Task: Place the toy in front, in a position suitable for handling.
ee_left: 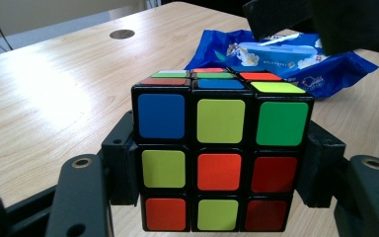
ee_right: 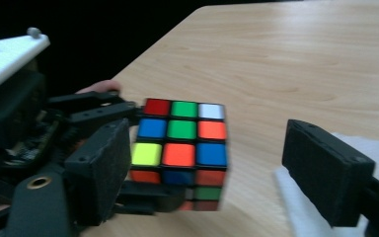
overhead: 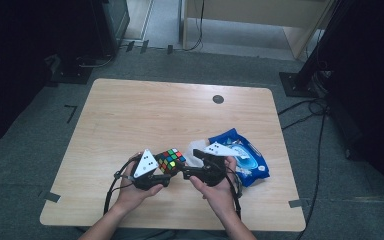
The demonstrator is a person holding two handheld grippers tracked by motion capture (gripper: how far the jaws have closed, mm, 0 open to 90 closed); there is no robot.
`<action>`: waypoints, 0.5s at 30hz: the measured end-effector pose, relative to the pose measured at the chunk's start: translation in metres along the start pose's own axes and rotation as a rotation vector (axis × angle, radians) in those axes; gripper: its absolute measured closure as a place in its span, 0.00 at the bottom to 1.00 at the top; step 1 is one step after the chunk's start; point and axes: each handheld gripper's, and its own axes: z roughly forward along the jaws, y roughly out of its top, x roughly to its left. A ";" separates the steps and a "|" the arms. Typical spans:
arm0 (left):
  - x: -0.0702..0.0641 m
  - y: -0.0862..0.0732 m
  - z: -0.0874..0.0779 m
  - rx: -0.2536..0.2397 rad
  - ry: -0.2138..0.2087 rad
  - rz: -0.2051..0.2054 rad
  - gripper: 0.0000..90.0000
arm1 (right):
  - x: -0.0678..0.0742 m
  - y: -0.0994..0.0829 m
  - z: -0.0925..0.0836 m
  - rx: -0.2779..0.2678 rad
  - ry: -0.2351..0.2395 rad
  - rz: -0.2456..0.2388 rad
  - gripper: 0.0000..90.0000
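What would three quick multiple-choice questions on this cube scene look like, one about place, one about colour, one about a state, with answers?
1. Where does the blue packet lie?
A. at the table's far left corner
B. beside the right gripper
C. on the floor

2. In the left gripper view, which colour is the centre square of the cube face towards the camera?
A. white
B. blue
C. orange

3. How does the left gripper stand?
A. clamped on the cube
B. open over the packet
C. lying on the table

Answers: 1 B, the packet lies by that hand; 2 C, the middle sticker is orange; 3 A, both pads press the cube's sides.

Black tools (overhead: 172, 176) (white three-cornered plates), trailing cables.
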 end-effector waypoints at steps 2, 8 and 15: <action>-0.002 0.000 0.000 0.000 -0.003 0.007 0.38 | 0.003 -0.001 0.005 0.020 0.004 0.032 0.19; -0.009 0.002 0.002 0.002 0.001 0.035 0.38 | 0.004 -0.007 0.019 0.078 0.016 0.074 0.20; -0.013 0.002 0.003 0.006 0.009 0.041 0.38 | 0.006 -0.011 0.025 0.088 -0.015 0.081 0.38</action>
